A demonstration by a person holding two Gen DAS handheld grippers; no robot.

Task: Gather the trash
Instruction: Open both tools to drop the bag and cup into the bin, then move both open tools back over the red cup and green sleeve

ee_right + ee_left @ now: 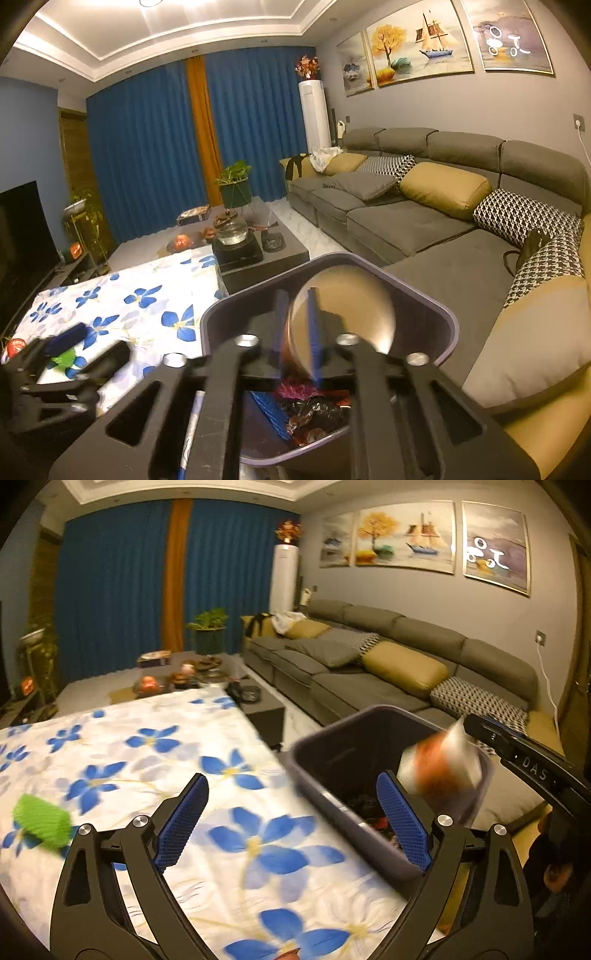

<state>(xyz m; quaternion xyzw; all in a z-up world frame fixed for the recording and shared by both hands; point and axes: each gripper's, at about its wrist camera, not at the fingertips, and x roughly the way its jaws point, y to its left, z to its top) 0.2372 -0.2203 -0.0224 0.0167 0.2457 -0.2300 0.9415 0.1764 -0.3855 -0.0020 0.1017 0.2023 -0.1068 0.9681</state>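
Note:
A dark purple-grey trash bin (325, 764) stands at the table's right edge and holds several scraps; it also shows in the right wrist view (443, 325). My right gripper (297, 328) is over the bin, shut on a blurred orange-and-white wrapper (343, 314); the same wrapper shows in the left wrist view (439, 768) with the right gripper (472, 725) behind it. My left gripper (291, 819) is open and empty above the floral tablecloth (155, 760), beside the bin. A green piece of trash (42, 821) lies on the cloth at the left.
A grey sectional sofa (406, 221) with yellow and patterned cushions runs along the right wall. A dark coffee table (258, 254) behind the floral table carries a glass teapot, fruit and a box. Blue curtains, plants and a TV stand are at the back and left.

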